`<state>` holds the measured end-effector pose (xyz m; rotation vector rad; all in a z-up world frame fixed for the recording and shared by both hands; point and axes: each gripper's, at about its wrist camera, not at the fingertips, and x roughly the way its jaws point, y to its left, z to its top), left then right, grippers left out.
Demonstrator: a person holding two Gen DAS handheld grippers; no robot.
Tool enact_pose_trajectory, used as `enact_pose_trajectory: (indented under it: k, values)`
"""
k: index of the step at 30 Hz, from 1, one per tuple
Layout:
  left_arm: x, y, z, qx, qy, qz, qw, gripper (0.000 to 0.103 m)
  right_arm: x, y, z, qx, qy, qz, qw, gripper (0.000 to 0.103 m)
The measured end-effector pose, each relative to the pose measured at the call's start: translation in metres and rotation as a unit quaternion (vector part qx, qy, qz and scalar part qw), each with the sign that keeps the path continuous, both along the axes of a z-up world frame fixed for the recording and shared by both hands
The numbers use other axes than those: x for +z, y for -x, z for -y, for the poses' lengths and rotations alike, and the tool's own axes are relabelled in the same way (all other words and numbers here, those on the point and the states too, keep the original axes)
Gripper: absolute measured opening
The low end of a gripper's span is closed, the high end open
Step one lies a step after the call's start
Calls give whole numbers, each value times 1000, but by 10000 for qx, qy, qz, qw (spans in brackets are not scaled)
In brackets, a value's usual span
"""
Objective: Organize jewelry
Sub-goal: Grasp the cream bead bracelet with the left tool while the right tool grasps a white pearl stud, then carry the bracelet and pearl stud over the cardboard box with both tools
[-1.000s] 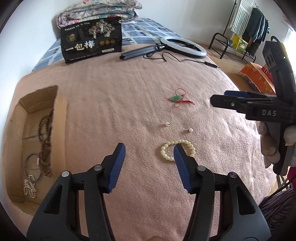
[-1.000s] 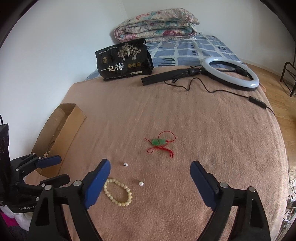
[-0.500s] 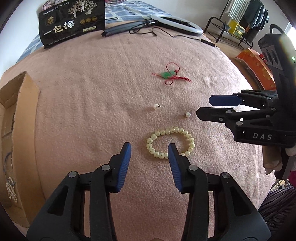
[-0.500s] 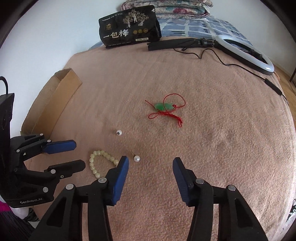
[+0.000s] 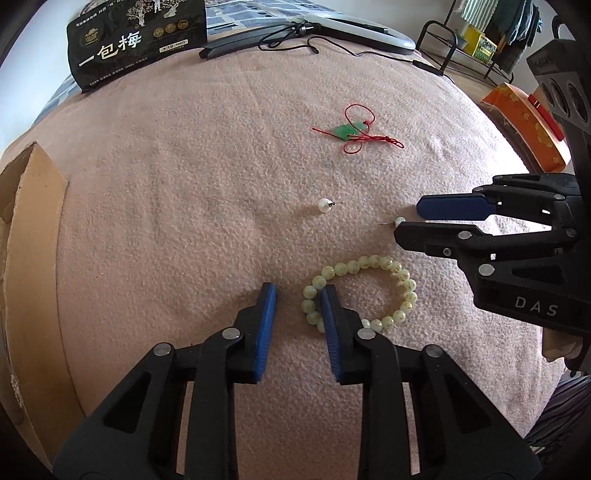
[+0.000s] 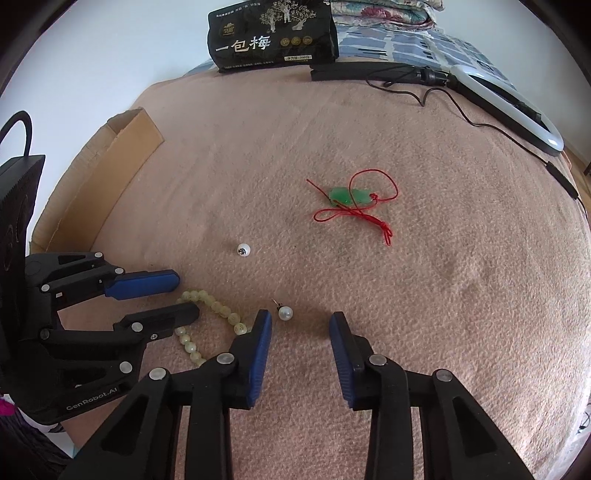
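A pale green bead bracelet (image 5: pixel 373 291) lies on the pink blanket. My left gripper (image 5: pixel 298 295) is open and low over it, its jaws straddling the bracelet's left edge. The bracelet also shows in the right wrist view (image 6: pixel 218 314). A pearl earring (image 6: pixel 285 312) lies just ahead of my open right gripper (image 6: pixel 300 321), near its left jaw; it shows partly hidden in the left wrist view (image 5: pixel 399 221). A second pearl earring (image 5: pixel 325 205) lies further out. A green pendant on red cord (image 5: pixel 349 131) lies beyond.
An open cardboard box (image 5: pixel 33 236) with jewelry stands at the left edge. A black printed bag (image 5: pixel 136 37), a ring light (image 5: pixel 354 27) with its cable, and folded bedding (image 6: pixel 388 7) lie at the back. An orange box (image 5: pixel 524 129) is off the right edge.
Both grippers have moved forward and down toward the blanket and narrowed. The left now straddles the bracelet's edge; the right has closed in on the near pearl earring.
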<state>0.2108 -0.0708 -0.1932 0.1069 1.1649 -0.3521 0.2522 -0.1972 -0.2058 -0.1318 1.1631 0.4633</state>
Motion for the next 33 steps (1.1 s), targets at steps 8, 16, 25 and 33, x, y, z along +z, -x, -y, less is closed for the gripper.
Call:
enact_pose_trajectory:
  k: [8,16,25,33]
  values:
    - [-1,-1,-8,47,-67,50,10000,9,-4,1,-17,195,337,142,9991,24]
    - [3,-1,-13,127,54,42,9999,7,-4,0,-13,112,297,191,9993,6]
    - [25,6,-23,248,253,228,9991,5,15,3,-3,-21,125,349,9993,6]
    - [51,10,-26,312,471,460,9973,5,34,8,6,-115,44,533,9985,6]
